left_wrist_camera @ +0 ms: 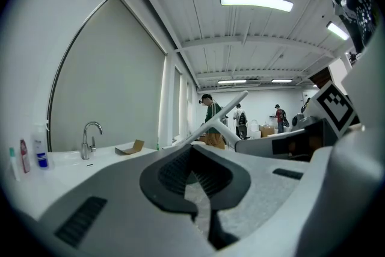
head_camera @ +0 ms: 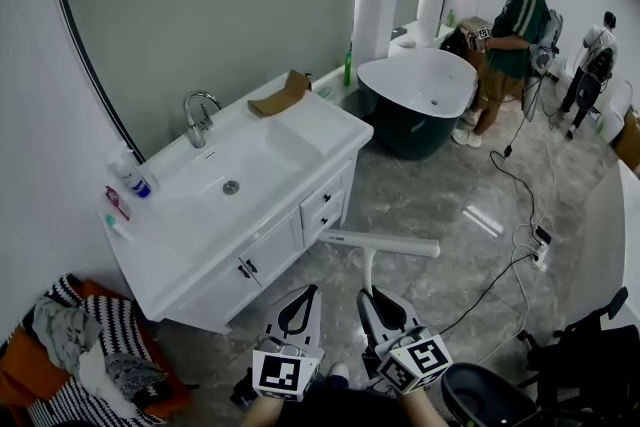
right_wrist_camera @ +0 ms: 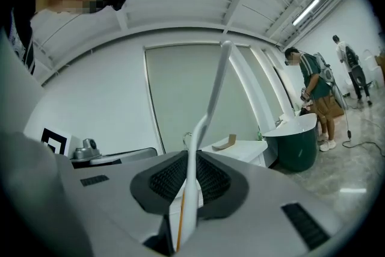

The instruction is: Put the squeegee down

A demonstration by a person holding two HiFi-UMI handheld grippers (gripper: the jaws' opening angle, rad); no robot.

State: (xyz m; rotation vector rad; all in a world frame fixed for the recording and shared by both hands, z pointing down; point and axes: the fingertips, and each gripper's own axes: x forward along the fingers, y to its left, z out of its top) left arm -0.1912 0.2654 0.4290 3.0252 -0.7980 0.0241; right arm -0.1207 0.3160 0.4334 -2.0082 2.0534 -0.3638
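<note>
Squeegee (head_camera: 372, 248), white plastic, T-shaped: in air near front of white vanity cabinet (head_camera: 268, 250). Right gripper (head_camera: 372, 297) fingers pinching its thin handle. Left gripper (head_camera: 300, 300) fingers pressed together, empty. Likely light, stiff, smooth; handle best hold.

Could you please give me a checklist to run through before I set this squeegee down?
1. Right gripper has the squeegee: ok, jaws closed on its handle.
2. Left gripper free: ok, jaws together with nothing between them.
3. Blade clear of the vanity: ok, it hangs over the floor, apart from the drawers.
4. Bare landing spot: ok, the countertop right of the basin is open; only a cardboard piece lies at its back.
5. Bystanders out of the way: ok, the people stand beyond the bathtub.
6. Surface dry: cannot tell.
</note>
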